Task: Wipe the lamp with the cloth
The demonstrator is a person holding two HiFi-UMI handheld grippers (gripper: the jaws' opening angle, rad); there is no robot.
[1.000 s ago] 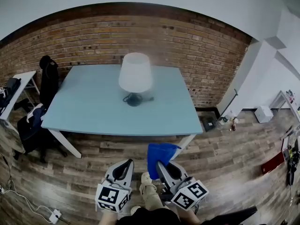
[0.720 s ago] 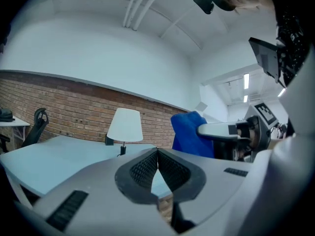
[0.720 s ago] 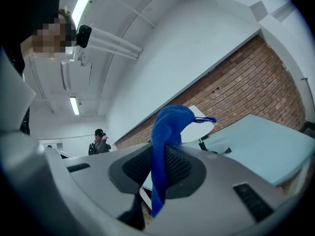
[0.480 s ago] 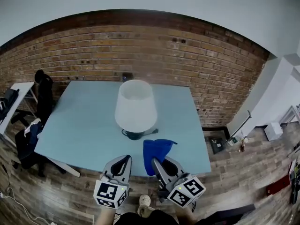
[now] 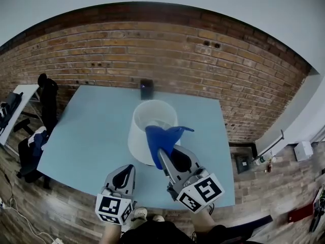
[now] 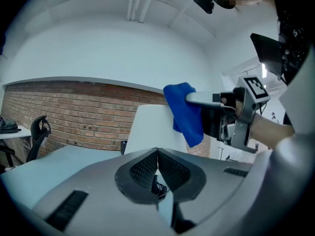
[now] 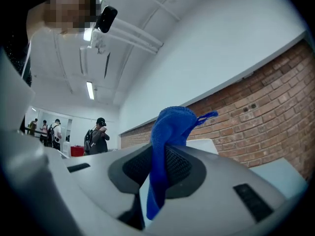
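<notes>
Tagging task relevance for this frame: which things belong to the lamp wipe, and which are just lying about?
In the job:
- lamp
- blue cloth
- right tool, shut on the cloth
- left tool, shut, empty
- table under the lamp

Lying about:
- black chair
- small dark object at the table's far edge
- white box on the floor

Bright, even indoor light here; ceiling strip lights glow up-left of the right gripper, no hard shadows. Fisheye bends the brick wall ahead, corners darken, close jaws look soft.
</notes>
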